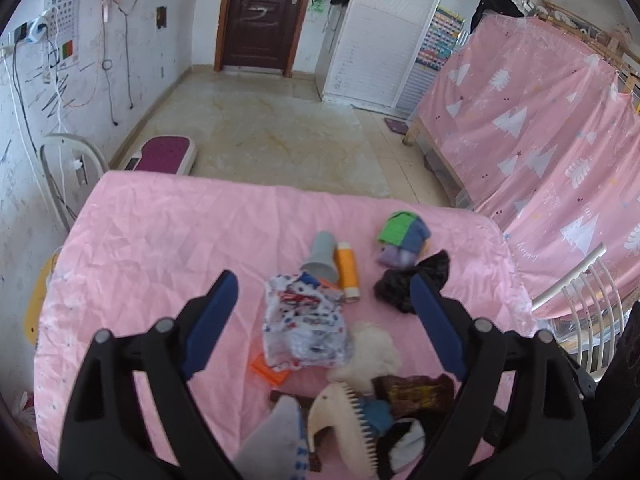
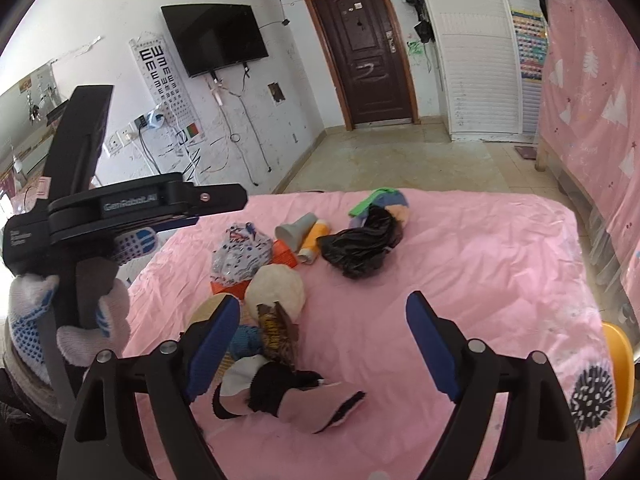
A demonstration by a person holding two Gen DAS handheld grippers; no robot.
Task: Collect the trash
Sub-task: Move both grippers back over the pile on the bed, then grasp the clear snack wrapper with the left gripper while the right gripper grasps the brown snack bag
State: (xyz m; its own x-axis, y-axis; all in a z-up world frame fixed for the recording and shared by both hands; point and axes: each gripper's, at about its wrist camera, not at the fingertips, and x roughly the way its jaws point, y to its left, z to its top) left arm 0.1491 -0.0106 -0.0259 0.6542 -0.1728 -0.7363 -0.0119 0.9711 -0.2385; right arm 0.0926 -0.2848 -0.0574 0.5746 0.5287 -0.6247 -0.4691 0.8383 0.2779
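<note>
Both grippers [image 1: 324, 292] [image 2: 323, 312] agape above trash pile [image 1: 304, 320]

A dark brown door [image 2: 362, 52] stands shut in the far wall. A black television [image 2: 216, 38] hangs beside an eye chart [image 2: 160, 68], with loose cables [image 2: 244, 120] dangling below. A white louvered wardrobe [image 2: 480, 60] stands right of the door. A pink tree-print curtain [image 1: 532, 128] drapes a wooden frame. A purple-topped scale [image 1: 162, 154] sits on the tiled floor [image 1: 272, 128].
</note>
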